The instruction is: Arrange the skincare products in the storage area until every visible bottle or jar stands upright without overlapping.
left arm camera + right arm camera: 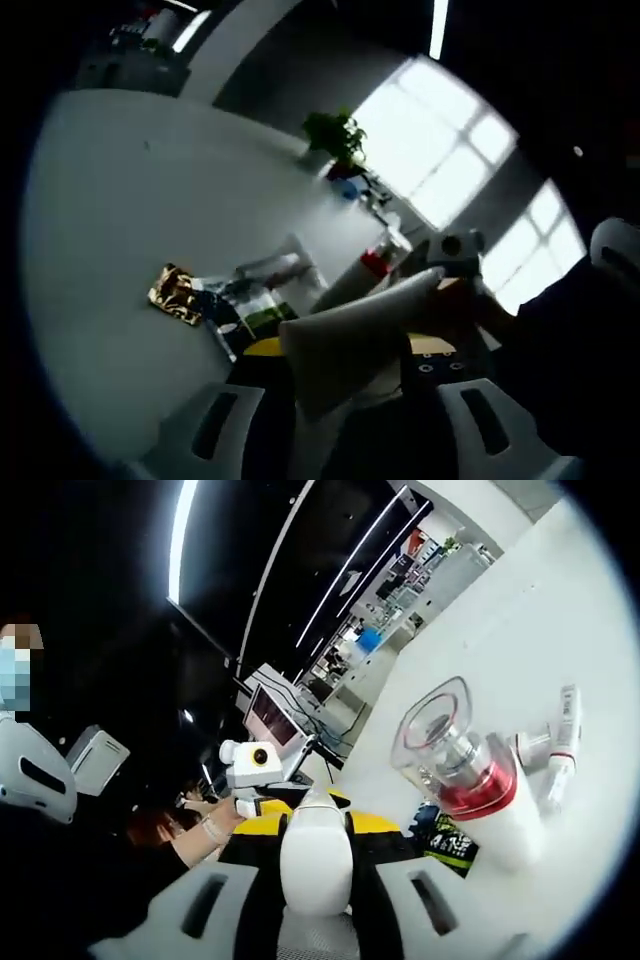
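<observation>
Right gripper (316,900) clamped on a smooth white rounded bottle (315,865) at bottom centre; left gripper (340,420) closed on a pale, matte tube-like product (350,340), bottom centre. Mid-carry, seemingly; next: standing each upright on the white table (120,200). At right: lying glossy bottle (495,800), red band, clear cap.

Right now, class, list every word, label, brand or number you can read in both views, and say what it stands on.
None can be read.
Gold packet: print blurred.
Dark packet beside the red-banded bottle: light markings, illegible.
White tubes: markings too small.
</observation>
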